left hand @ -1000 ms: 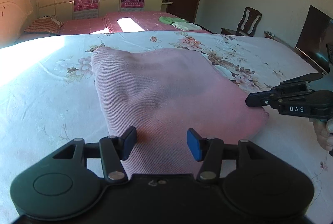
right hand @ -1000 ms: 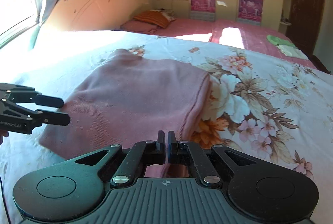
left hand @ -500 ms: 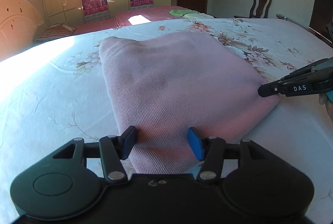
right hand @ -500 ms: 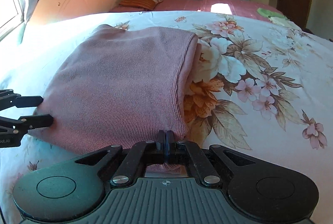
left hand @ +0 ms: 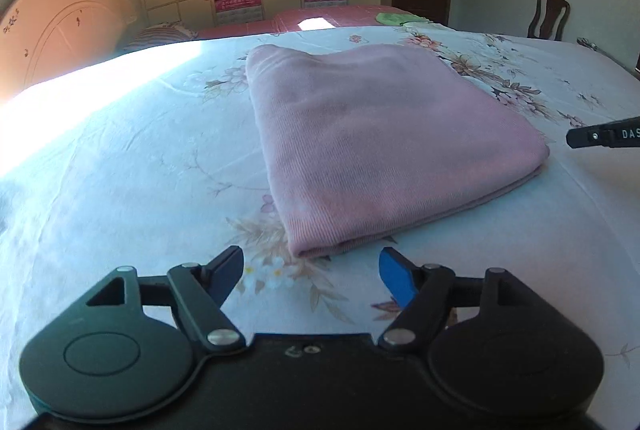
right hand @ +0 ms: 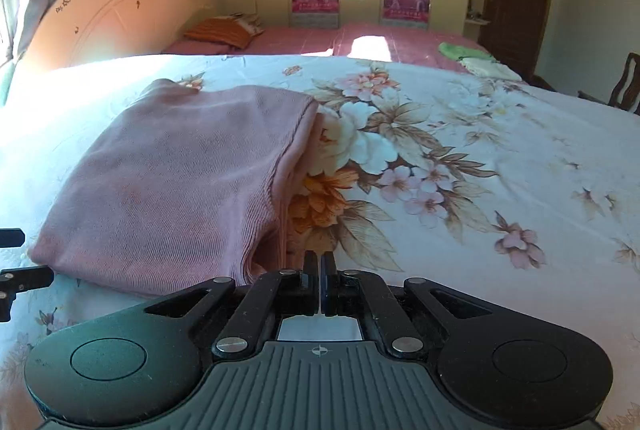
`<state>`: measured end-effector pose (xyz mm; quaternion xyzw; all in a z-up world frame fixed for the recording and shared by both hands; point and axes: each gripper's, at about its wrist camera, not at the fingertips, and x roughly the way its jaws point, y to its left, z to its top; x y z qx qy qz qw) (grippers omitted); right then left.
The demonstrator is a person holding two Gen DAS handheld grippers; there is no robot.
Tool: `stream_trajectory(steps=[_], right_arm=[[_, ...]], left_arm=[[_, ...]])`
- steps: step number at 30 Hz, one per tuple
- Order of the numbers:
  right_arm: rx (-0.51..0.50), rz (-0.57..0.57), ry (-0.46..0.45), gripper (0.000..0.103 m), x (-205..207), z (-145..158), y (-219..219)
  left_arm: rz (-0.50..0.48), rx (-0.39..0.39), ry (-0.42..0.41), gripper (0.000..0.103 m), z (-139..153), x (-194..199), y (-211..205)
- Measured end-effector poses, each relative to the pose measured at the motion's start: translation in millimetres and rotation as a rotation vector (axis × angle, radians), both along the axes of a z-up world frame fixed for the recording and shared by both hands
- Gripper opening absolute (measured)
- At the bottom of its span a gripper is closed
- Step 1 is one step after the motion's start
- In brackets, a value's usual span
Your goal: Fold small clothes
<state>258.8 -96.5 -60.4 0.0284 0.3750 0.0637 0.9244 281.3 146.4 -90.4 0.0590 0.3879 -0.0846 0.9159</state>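
Bedspread (left hand: pixel 120 166) with floral print stretching across both views, bearing the folded pink garment (left hand: pixel 384 146) near its middle, lying flat in stacked layers. Farther back, red bed (right hand: pixel 304 40) carrying a striped pillow (right hand: pixel 224 30) and green cloth (right hand: pixel 460 50). Left gripper (left hand: pixel 312 270) hovering just short of the garment's near corner, jaws opening, nothing between them. Right gripper (right hand: pixel 320 266) closed tight, empty, beside the garment's open edge.

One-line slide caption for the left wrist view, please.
Left hand-held gripper, jaws opening and empty, just short of a folded pink garment on the floral bedsheet.
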Motion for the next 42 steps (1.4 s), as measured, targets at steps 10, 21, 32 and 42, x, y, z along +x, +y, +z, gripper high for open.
stream_trajectory(steps=[10,21,32,42], right_arm=[[0.084,0.042,-0.047,0.006,-122,29,-8],[0.058,-0.033,-0.2,0.103,-204,89,-8],[0.044,-0.032,-0.244,0.103,-271,106,-22],[0.01,0.002,-0.284,0.103,-304,117,-14]], left_arm=[[0.057,-0.133,-0.066,0.007,56,-118,-13],[0.113,-0.103,-0.266,0.103,125,-206,-78],[0.157,-0.086,-0.294,0.103,145,-265,-94],[0.155,-0.105,-0.333,0.103,155,-287,-95]])
